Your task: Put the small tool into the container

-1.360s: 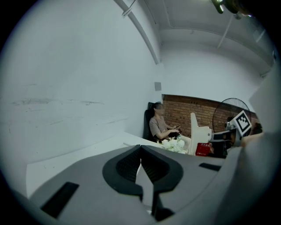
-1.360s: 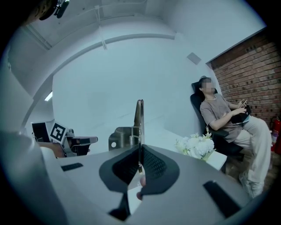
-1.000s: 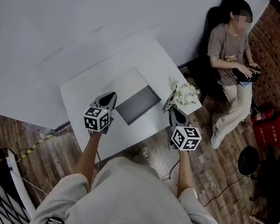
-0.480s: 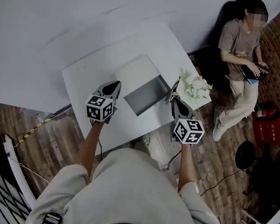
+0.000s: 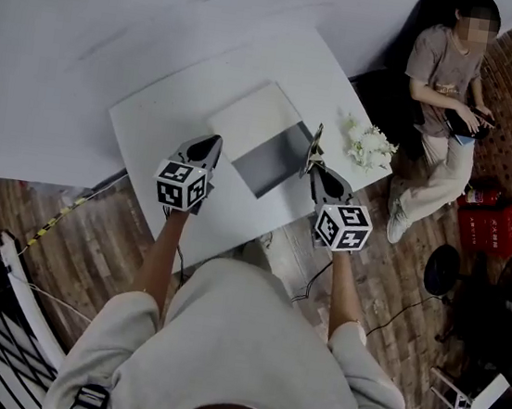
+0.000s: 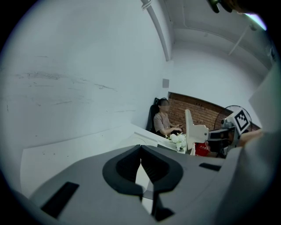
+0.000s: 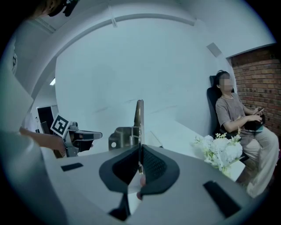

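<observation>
The right claw (image 5: pixel 316 171), clamped on the small tool (image 5: pixel 314 149), should be carried left over the container (image 5: pixel 266 161) just beside it, then opened.

No legible words, brand names or numerals in any view. Only black-and-white square code patterns, one per face, on the marker cube (image 5: pixel 182 185) of the left gripper (image 5: pixel 211 144) and on the marker cube (image 5: pixel 343 227) of the right gripper (image 5: pixel 317 168), each a coarse grid of dark and light cells inside a black border on a white ground, with no letters or digits among them. Faint pale marks on the side of the red crate (image 5: pixel 489 223) on the floor at far right, too small to read.
</observation>
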